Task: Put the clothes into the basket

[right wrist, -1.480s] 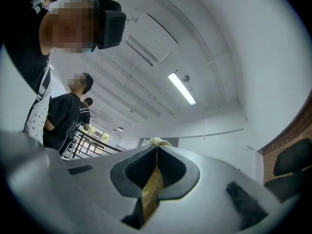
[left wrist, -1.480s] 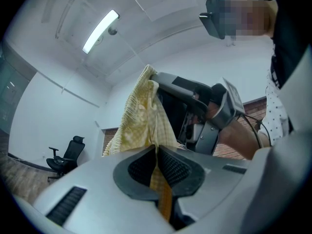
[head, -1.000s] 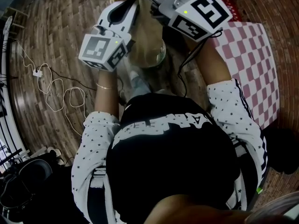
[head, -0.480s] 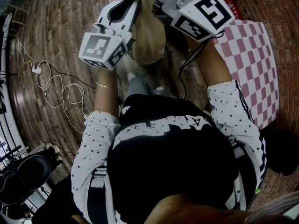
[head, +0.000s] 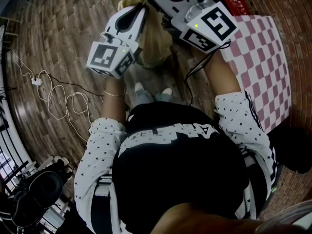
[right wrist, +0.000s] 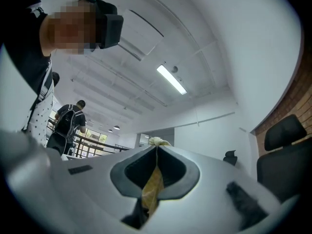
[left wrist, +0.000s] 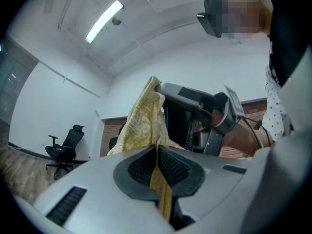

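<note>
My left gripper (left wrist: 157, 152) and right gripper (right wrist: 156, 155) both pinch the yellow garment (left wrist: 141, 116) above the wooden floor (head: 63, 43)

Passage between the left gripper's (left wrist: 157, 149) fingers is blocked: a yellow cloth (head: 155, 40) is clamped there and hangs below them. The right gripper (left wrist: 159, 87) stands close ahead of those fingers and grips the same cloth. Below, open wooden floor (head: 63, 28) lies to the left, crossed by a white cable (head: 53, 94). Shoes (head: 153, 92) stand underneath, with a checkered mat (head: 258, 57) to the right.
</note>
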Motion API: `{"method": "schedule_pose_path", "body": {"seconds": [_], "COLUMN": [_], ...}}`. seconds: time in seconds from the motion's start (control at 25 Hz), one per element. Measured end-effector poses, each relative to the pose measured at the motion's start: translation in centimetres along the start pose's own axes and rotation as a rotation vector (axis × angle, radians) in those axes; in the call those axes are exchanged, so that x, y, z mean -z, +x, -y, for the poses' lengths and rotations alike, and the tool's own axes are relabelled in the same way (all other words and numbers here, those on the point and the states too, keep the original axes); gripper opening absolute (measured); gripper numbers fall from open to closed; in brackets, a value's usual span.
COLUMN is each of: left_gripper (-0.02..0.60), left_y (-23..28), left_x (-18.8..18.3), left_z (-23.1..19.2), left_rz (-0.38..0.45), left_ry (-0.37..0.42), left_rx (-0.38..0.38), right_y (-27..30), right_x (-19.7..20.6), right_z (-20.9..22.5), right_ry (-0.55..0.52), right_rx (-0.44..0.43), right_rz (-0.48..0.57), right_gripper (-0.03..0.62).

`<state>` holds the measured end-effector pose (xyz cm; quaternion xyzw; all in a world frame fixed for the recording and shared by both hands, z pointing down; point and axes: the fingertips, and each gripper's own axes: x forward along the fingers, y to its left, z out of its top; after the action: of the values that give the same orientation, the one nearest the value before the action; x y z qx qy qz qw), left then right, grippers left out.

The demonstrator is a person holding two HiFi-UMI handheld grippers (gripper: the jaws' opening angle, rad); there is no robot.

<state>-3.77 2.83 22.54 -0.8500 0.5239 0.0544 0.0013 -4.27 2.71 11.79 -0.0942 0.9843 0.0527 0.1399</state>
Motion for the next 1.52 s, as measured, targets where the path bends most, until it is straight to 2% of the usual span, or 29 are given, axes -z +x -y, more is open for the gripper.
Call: {"method": "schedule_pose_path", "body": {"seconds": [0.2, 0.36, 0.56, 0.88, 1.12, 1.52], "left_gripper": [0.026, 0.026, 0.026, 0.026, 0.026, 0.026], "left_y": [0.6, 0.4, 0.6, -0.2, -0.7, -1.1], "left_x": [2.3, 3.9, 6.3, 10.3, 11.9, 12.8], "left_z": [-1.3, -2.1, -2.7, -4.3, -4.8, -5.5], "left_rz": [-0.046, -0.067, -0.108, -0.153, -0.173, -0.196], "left_ry": [0.016, -0.009, 0.021, -0.012, -0.023, -0.015], "left_rx": [0.017, 0.015, 0.037, 0.03, 0.02, 0.004], "right_y": [0.0, -0.4, -0.9, -1.3, -2.1, -3.2], "right_x": [3.2, 5.1, 7.7, 13.5, 16.3, 18.7], "right_z": [1.3, 1.7, 2.2, 2.5, 2.9, 2.8], "right_ry": [0.026, 0.05, 0.073, 0.116, 0.139, 0.15], "right_rx": [0.042, 0.074, 0.097, 0.127, 0.151, 0.174], "right_rz": [-0.056, -0.082, -0.119, -0.196, -0.237, -0.258], "right_gripper": [0.03, 0.03, 0.031, 0.029, 0.031, 0.03]}}
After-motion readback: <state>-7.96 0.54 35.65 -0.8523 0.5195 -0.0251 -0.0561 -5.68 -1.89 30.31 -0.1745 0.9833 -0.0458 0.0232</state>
